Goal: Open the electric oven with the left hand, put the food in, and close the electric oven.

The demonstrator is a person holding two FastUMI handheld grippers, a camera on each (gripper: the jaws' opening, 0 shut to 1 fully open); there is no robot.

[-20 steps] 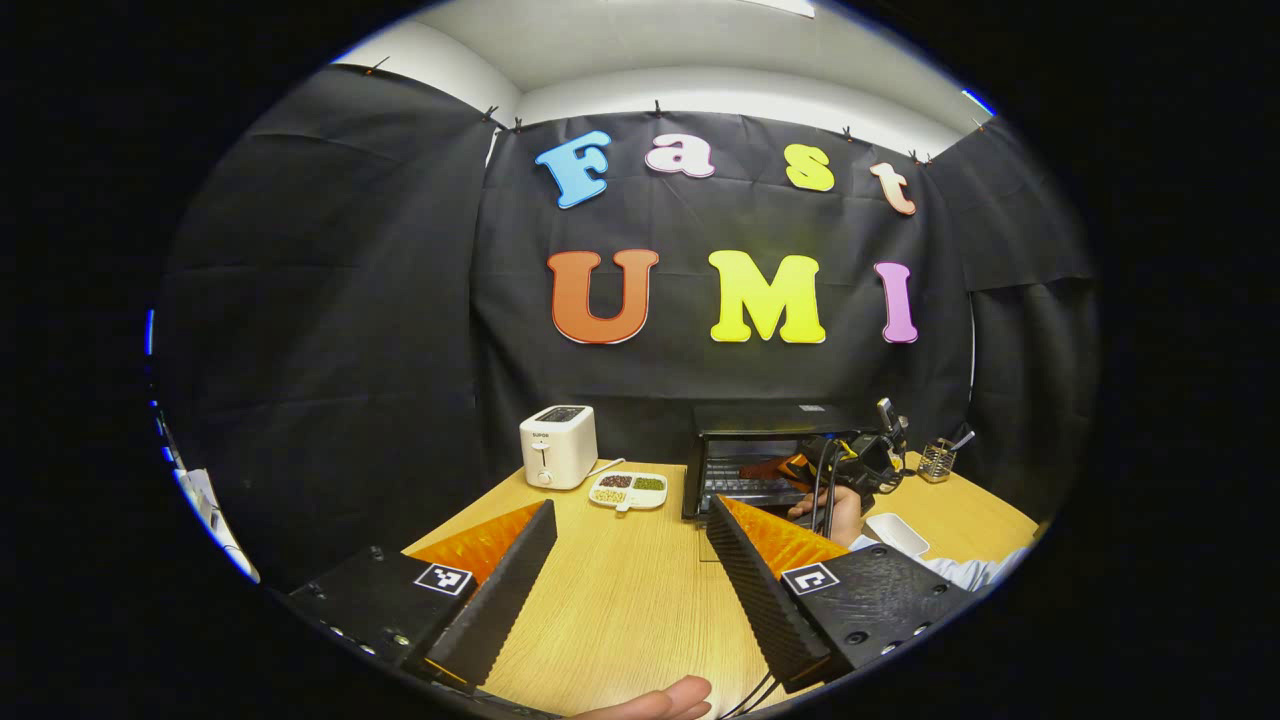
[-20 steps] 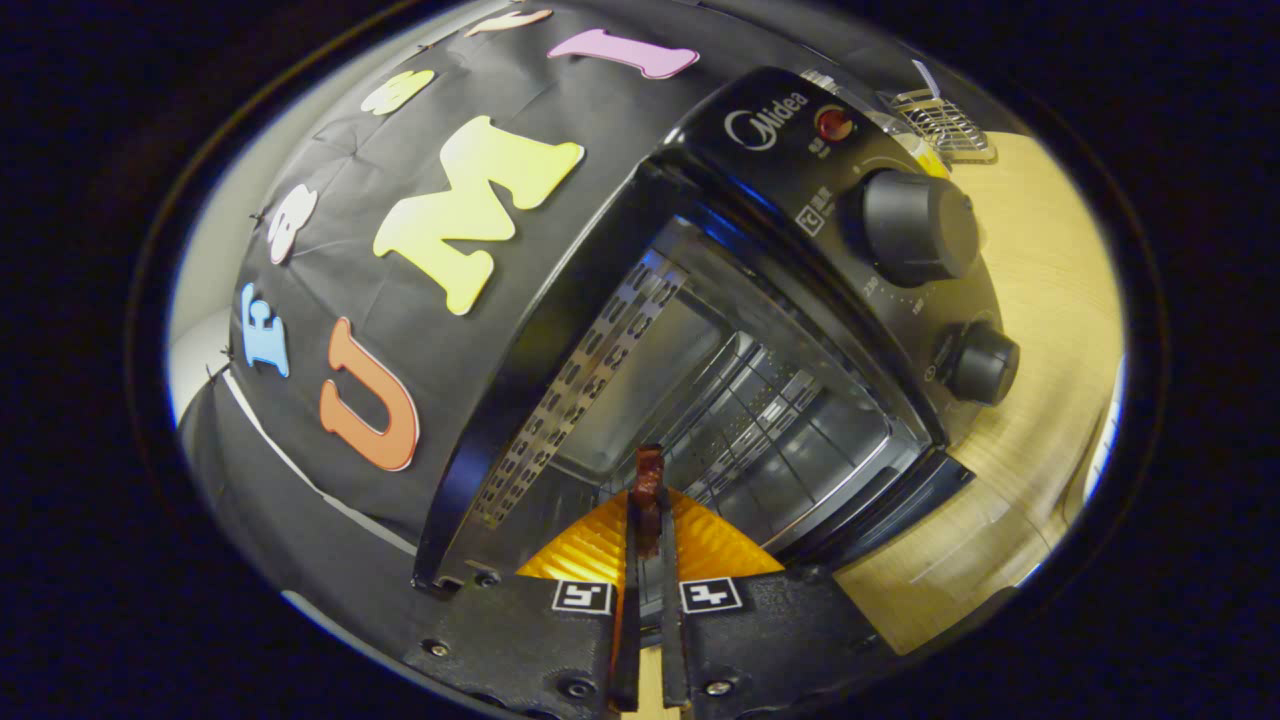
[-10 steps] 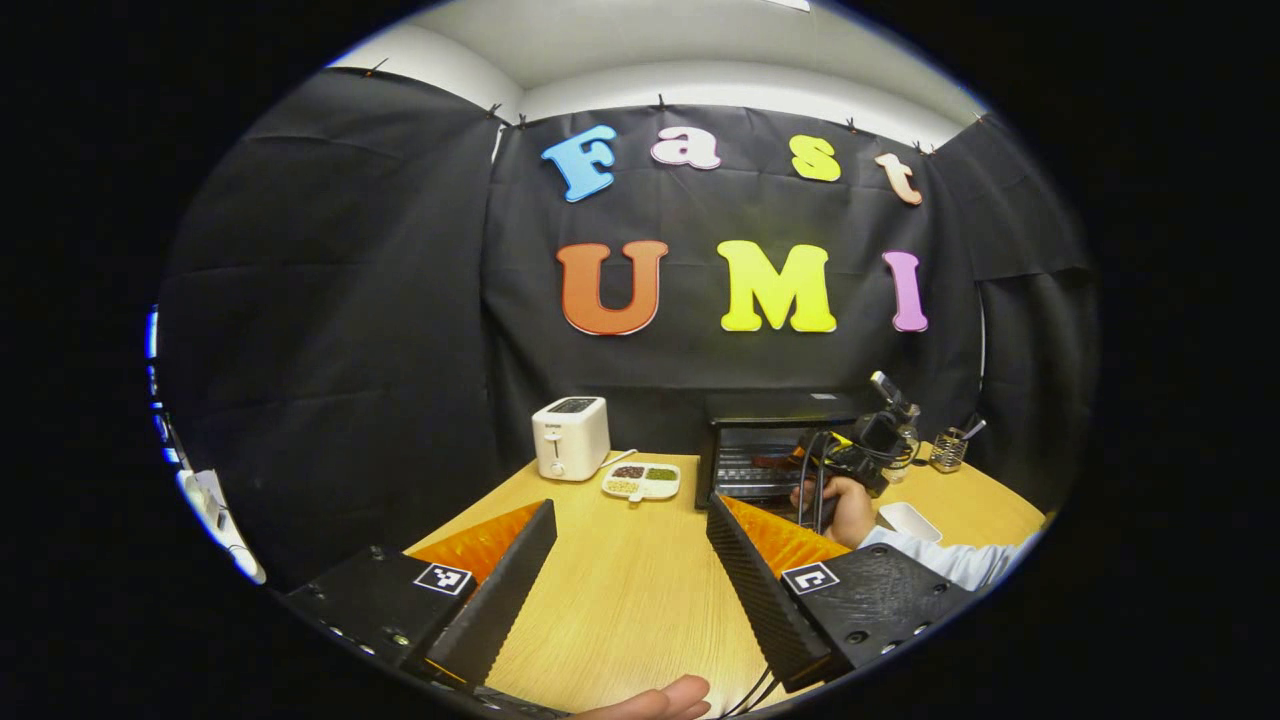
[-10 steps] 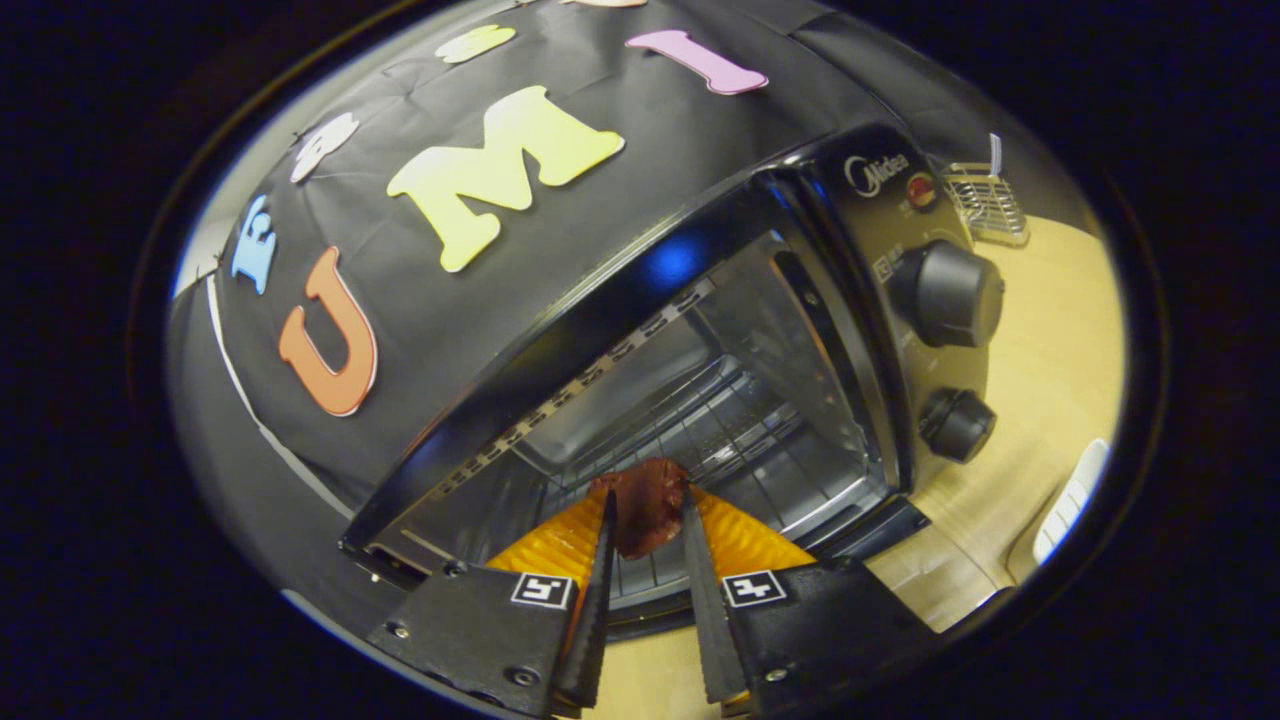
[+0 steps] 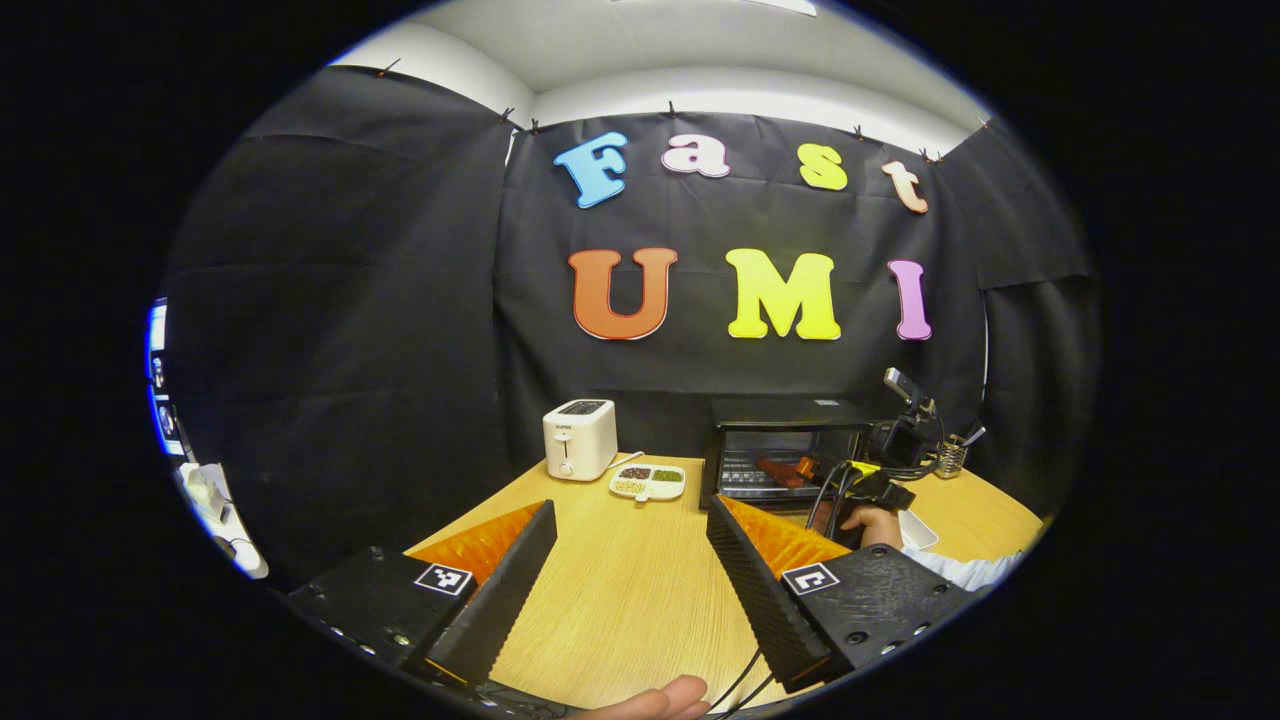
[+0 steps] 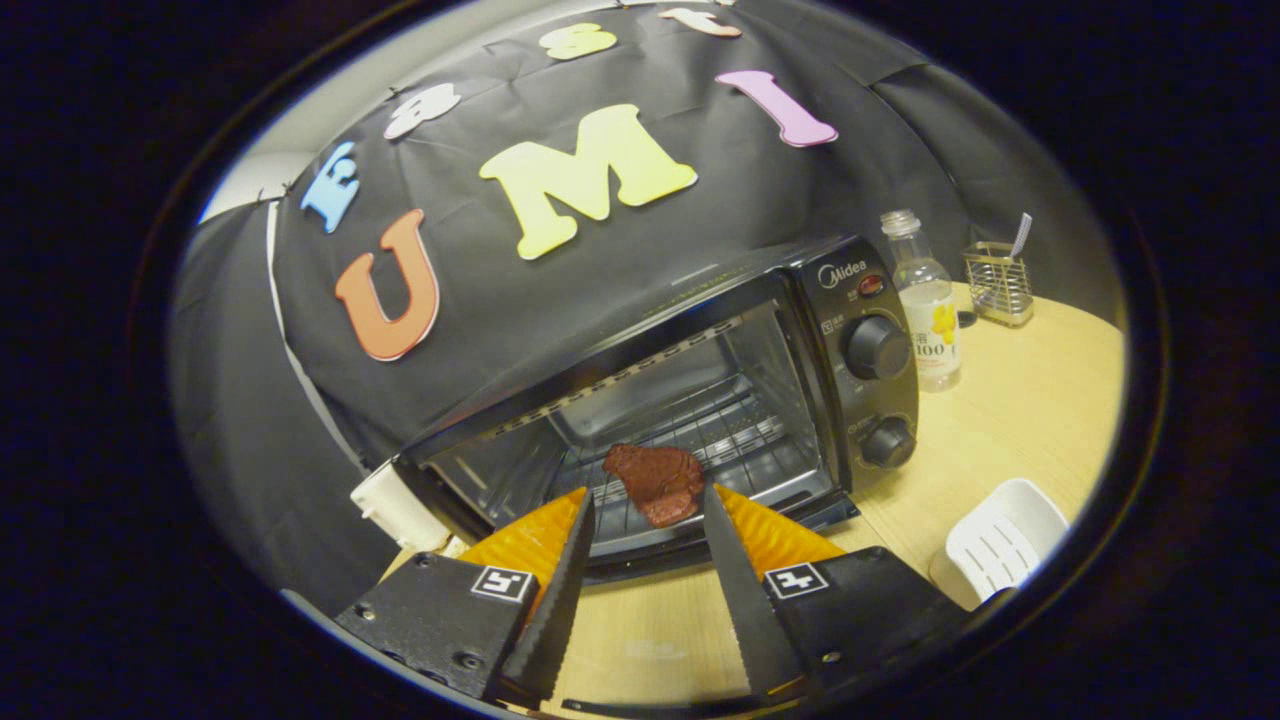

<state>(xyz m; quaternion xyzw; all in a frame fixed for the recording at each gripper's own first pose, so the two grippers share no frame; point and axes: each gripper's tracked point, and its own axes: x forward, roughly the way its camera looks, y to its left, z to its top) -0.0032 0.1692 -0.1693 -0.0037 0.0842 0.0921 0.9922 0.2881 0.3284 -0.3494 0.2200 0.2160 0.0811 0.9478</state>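
The black electric oven (image 6: 870, 330) stands open with its door folded down toward me. A dark red piece of meat (image 6: 655, 478) lies on the wire rack inside, near the front. My right gripper (image 6: 648, 497) is open just outside the oven mouth, its fingers apart on either side of the meat and not touching it. In the left gripper view, the left gripper (image 5: 630, 508) is open over the wooden table (image 5: 620, 590), well back from the oven (image 5: 785, 445). The right gripper (image 5: 865, 485) and the hand holding it show in front of the oven.
A white toaster (image 5: 580, 440) and a divided snack dish (image 5: 648, 482) sit left of the oven. A bottle (image 6: 925, 300) and a wire utensil holder (image 6: 1000, 285) stand to its right. A white slotted dish (image 6: 1000, 545) lies on the table near the right gripper.
The right gripper opened, left the meat on the oven rack, and drew back out of the oven. The left gripper stayed open and hardly moved.
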